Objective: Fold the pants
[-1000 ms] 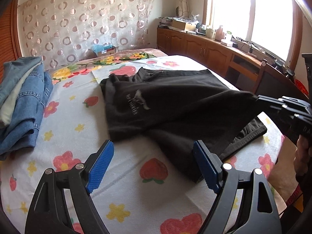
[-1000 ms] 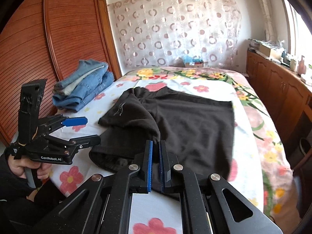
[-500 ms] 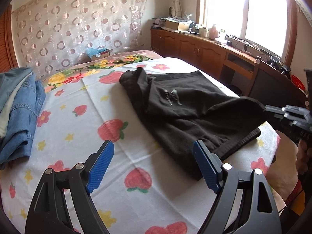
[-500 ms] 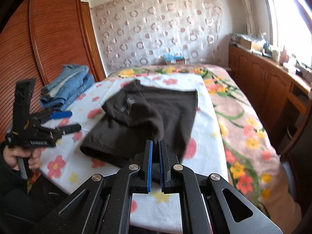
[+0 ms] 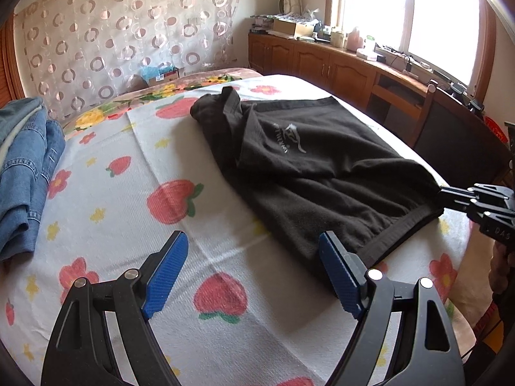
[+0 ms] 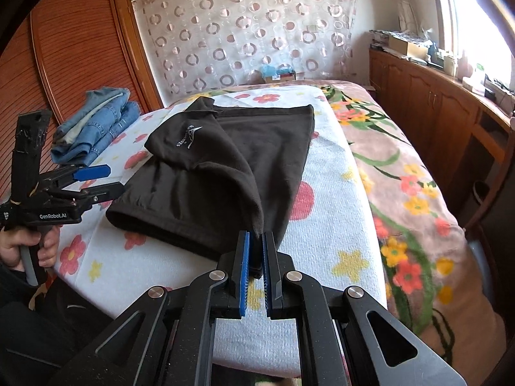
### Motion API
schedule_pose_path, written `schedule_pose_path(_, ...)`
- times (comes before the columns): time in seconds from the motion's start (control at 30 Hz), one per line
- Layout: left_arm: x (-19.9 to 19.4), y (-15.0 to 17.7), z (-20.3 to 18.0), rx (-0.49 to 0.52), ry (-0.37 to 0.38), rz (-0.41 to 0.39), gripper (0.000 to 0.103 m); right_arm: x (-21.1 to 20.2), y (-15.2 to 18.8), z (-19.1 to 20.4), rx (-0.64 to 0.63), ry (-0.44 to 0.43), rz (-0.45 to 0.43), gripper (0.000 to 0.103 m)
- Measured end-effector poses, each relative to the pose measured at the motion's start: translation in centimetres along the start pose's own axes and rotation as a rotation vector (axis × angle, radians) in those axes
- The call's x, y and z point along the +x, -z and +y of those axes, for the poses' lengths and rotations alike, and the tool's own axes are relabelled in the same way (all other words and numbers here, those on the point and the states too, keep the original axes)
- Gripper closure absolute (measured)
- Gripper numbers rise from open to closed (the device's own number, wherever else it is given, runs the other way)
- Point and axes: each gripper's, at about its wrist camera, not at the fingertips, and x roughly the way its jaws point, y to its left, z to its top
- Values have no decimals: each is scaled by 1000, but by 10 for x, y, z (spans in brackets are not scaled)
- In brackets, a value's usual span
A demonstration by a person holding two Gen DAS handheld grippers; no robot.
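Note:
Black pants (image 5: 322, 167) with a small white logo lie folded over on the flowered bed cover (image 5: 128, 225). My right gripper (image 6: 256, 236) is shut on a corner of the pants (image 6: 225, 160) near the bed's front edge, and that corner hangs slightly lifted. From the left wrist view, the right gripper (image 5: 450, 194) pinches the cloth at the right edge. My left gripper (image 5: 252, 241) is open over bare cover, its right pad beside the pants' hem. In the right wrist view the left gripper (image 6: 109, 180) hovers open at the pants' left side, held by a hand (image 6: 19, 251).
A pile of blue jeans (image 5: 22, 167) lies at the bed's far left, by the wooden wardrobe (image 6: 64, 64). Wooden cabinets (image 5: 322, 61) run under the window on the right. A dark chair (image 5: 450, 135) stands at the bed's right side.
The pants have slid across the cover toward the right gripper's side and been laid over themselves. The right gripper sank with the corner still pinched. The left gripper stayed open.

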Motion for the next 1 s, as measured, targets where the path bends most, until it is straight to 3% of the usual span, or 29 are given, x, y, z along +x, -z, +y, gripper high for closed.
schedule_pose_path(0.07,2,1,0,-2,3,7,19,-3,3,-15,5,-1,-1,97)
schedule_pose_path(0.17,5,2,1,-10,4,18,19,-7,2,-20,16,29,-13,83)
schedule_pose_path(0.33,6,4,4,-22,12,28,19,-11,0,-25,26,37,-36,78)
schedule_pose_path(0.4,6,4,4,-26,14,34,19,-10,-1,-26,34,43,-39,71)
schedule_pose_path(0.77,-12,-2,8,-20,-11,-5,19,3,-27,-8,-17,-14,-70,61)
schedule_pose_path(1.0,-30,-6,21,-30,-40,-53,19,26,-43,8,-46,-72,-77,61)
